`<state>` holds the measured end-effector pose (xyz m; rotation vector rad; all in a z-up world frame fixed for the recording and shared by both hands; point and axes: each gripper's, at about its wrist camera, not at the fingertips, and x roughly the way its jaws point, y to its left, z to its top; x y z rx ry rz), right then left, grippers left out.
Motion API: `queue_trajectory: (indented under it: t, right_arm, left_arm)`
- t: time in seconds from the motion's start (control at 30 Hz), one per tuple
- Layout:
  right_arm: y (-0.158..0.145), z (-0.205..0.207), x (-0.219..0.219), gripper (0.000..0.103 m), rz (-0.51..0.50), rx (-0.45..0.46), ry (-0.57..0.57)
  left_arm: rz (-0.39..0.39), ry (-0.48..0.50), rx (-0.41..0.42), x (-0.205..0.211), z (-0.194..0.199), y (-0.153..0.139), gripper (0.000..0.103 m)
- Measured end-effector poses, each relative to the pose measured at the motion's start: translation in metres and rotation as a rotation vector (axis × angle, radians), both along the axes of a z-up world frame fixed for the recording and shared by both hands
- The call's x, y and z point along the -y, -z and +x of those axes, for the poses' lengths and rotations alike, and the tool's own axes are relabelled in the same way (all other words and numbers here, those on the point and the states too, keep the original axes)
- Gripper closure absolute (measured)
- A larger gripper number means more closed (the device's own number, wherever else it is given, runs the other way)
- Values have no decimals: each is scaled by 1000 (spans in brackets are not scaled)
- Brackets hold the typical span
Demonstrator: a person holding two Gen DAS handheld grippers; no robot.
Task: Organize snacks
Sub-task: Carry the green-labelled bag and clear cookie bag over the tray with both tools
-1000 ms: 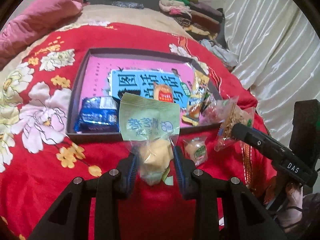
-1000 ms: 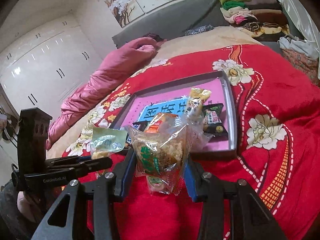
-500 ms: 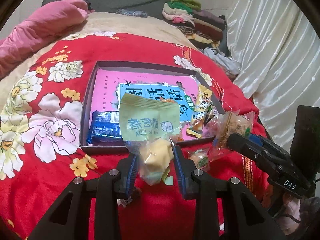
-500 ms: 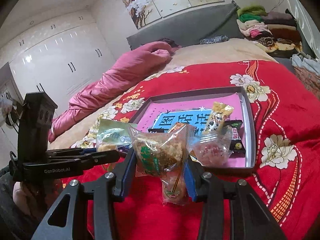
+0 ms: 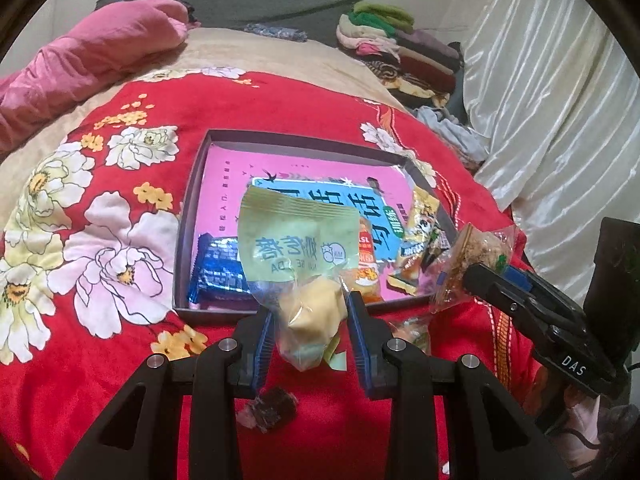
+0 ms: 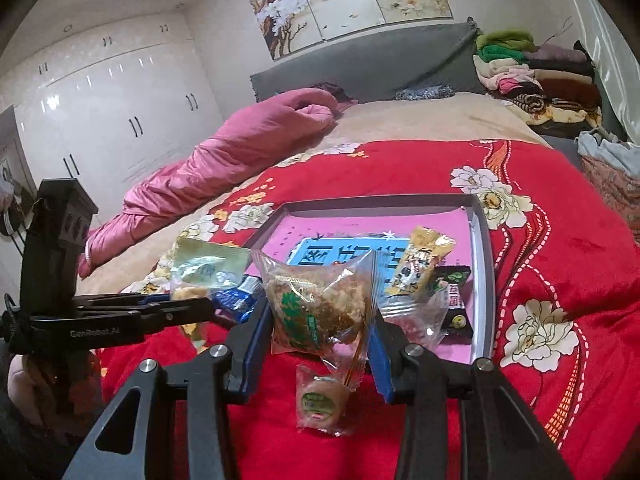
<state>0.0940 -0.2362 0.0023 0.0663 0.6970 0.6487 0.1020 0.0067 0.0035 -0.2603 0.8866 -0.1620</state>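
Note:
My left gripper [image 5: 310, 312] is shut on a green-topped clear snack packet [image 5: 300, 252] with a yellow cake inside, held above the red bedspread just in front of the tray. My right gripper [image 6: 318, 320] is shut on a clear packet of brown floss cake [image 6: 320, 304], also in front of the tray; it shows in the left wrist view [image 5: 476, 256]. The shallow dark-rimmed tray [image 5: 192, 216] with a pink and blue bottom holds a blue packet [image 5: 218, 272], an orange packet [image 5: 366, 260] and a yellow packet [image 5: 420, 220].
A small round green-labelled snack [image 6: 322, 400] and a dark wrapped sweet [image 5: 272, 408] lie on the red flowered bedspread [image 5: 100, 240] before the tray. A pink quilt [image 6: 224, 160] lies at the far left, folded clothes [image 6: 532, 76] at the far right, white curtain [image 5: 560, 100] beside the bed.
Both grippers have lifted and pulled back a little with their packets; the tray looks farther off. The dark sweet and the round snack have come into view below the fingers.

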Motion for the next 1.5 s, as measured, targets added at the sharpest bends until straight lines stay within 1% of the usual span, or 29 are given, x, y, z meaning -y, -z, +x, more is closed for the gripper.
queue_trajectory:
  t: [0.37,0.67,1.17,1.5]
  right_arm:
    - [7,21,3,58,-8,-10,32]
    - [14,30,-4,58,-35,-17,31]
    - [12,38,1,58,-83,21,90]
    - [12,34,-15,58,-119,55,37]
  left_arm:
    - [-9,-20,2,-2,17,2,68]
    - [-12,-22,5,4,31,5,68]
    - [3,-5,-3,24,52,15,68]
    - [23,-9,-10,29,60,22,68]
